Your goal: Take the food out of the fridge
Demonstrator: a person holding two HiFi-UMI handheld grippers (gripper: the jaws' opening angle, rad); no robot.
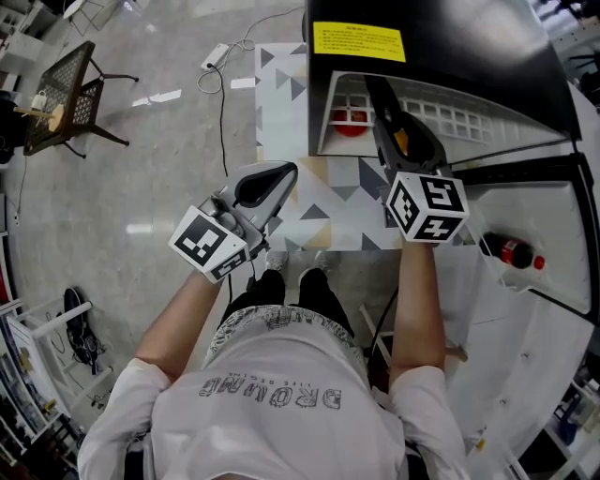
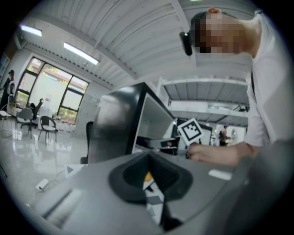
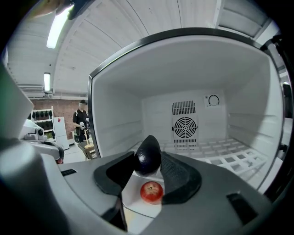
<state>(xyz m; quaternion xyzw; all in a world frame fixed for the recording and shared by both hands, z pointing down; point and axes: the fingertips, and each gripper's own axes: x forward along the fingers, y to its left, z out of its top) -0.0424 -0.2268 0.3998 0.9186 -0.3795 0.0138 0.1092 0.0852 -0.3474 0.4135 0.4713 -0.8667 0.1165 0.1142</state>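
The small black fridge [image 1: 441, 28] stands open, its white inside [image 3: 202, 92] lit. My right gripper [image 3: 148, 158] reaches into it and is shut on a dark avocado [image 3: 148, 153], which stands upright between the pads above the fridge floor. A red apple [image 3: 151, 191] lies below the jaws; in the head view the apple [image 1: 349, 120] sits at the compartment's left, beside the right gripper [image 1: 373, 86]. The left gripper [image 1: 287, 171] hangs outside, left of the fridge front, and in its own view the left gripper [image 2: 148, 157] has its tips together around nothing.
The fridge door [image 1: 525, 309] swings open at right with a cola bottle [image 1: 511, 251] in its shelf. A white wire shelf [image 1: 450, 117] fills the compartment's right. A patterned mat [image 1: 281, 94], a power strip [image 1: 216, 56] and a mesh chair [image 1: 66, 94] are on the floor.
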